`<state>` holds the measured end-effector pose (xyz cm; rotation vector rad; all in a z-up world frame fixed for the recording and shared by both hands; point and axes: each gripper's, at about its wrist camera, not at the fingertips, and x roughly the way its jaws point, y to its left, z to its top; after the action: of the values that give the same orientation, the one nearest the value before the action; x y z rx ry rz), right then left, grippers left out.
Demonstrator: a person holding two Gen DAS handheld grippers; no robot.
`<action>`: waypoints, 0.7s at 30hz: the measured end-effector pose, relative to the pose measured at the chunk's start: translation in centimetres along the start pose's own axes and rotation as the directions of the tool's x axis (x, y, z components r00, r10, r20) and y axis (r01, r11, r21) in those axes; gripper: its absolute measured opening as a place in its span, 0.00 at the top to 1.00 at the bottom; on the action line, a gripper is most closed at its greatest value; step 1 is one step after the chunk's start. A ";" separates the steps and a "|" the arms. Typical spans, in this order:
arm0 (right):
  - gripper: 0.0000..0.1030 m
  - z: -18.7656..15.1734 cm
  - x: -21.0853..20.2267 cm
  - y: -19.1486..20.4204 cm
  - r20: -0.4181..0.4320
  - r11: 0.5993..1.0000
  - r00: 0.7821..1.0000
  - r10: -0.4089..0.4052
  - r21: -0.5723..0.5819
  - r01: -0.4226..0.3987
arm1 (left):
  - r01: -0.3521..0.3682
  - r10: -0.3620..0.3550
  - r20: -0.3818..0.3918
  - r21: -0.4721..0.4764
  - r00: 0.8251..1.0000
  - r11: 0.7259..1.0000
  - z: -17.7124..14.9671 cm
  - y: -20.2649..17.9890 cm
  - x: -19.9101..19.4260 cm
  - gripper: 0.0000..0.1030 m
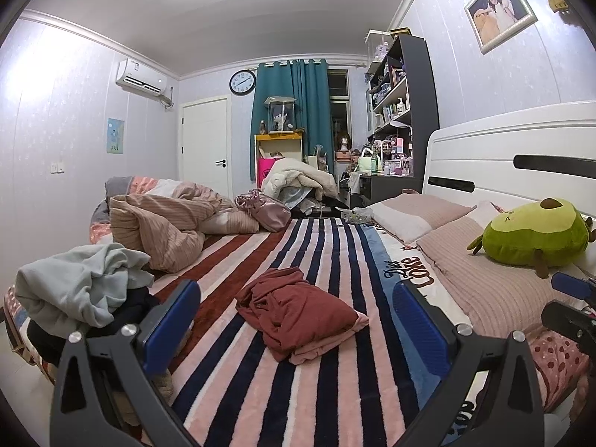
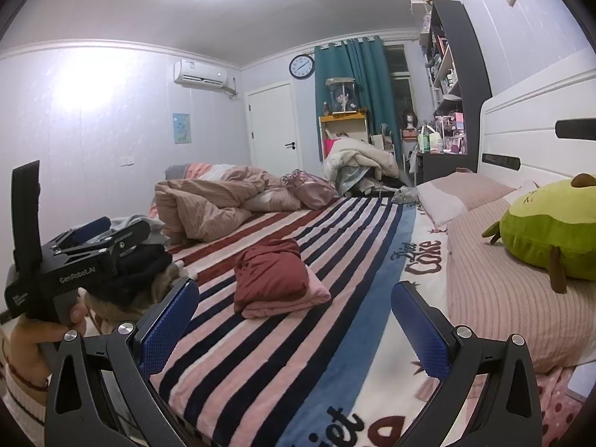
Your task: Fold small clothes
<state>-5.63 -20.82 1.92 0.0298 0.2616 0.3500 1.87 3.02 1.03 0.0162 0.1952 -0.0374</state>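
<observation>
From the left wrist: the left hand-held gripper (image 1: 294, 320), released and empty, faces a crumpled red garment (image 1: 298, 311) on the striped bed (image 1: 335, 391). From the right wrist: the right hand-held gripper (image 2: 294, 320), likewise released, hovers near it, apparently ahead of folding.

The striped blanket (image 1: 298, 372) was a plush, fuzzy fleece, and the dark red garment (image 1: 298, 309) lying on it looked like soft, matt knit cloth, crumpled. The left gripper (image 1: 298, 329) had matt black plastic arms with shiny metal screws, and its blue pads (image 1: 422, 331) were finely textured. The avocado toy (image 2: 547, 231) was velvety plush, the headboard (image 1: 514, 149) smooth, glossy white.
</observation>
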 end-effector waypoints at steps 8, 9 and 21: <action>0.00 0.0 0.0 -0.1 0.003 1.000 1.000 -0.001 0.005 0.001 | 0.006 -0.006 0.002 -0.002 1.000 1.000 0.1 0.0 0.1 0.01; 0.00 0.0 0.0 0.0 0.004 1.000 1.000 -0.002 0.004 0.002 | 0.008 -0.008 0.001 -0.002 1.000 1.000 0.1 0.0 0.1 0.01; 0.00 -0.1 -0.5 1.0 0.012 1.000 1.000 -0.017 0.025 0.017 | 0.020 -0.020 0.004 0.005 1.000 1.000 0.2 -0.1 0.1 0.01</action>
<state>-6.46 -20.03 2.07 0.0545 0.2542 0.3292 2.02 2.88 1.20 0.0187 0.1911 -0.0576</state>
